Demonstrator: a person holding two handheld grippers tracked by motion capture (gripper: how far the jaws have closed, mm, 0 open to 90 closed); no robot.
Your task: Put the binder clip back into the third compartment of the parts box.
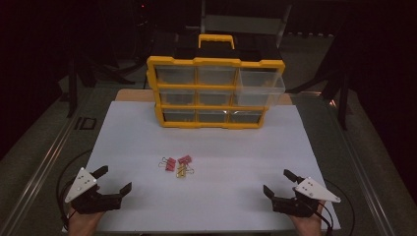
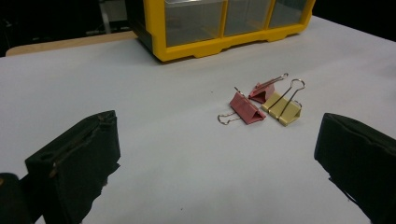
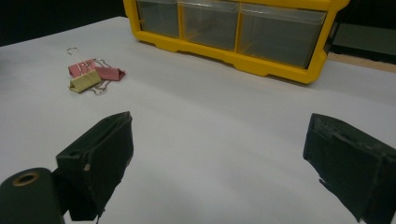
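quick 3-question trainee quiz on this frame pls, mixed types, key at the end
1. How many binder clips lie on the white sheet, and in which colours?
2. True or false: the left gripper is shut on a clip.
3. Which drawer of the yellow organiser is pulled out? A) top right B) bottom left C) middle centre

Key
1. Three: two red, one yellow, lying bunched together in front of the organiser.
2. False. Its jaws stand open with nothing between them; the right gripper is open too, and both rest near the sheet's front edge.
3. A. The top right drawer sticks out; the others sit flush.
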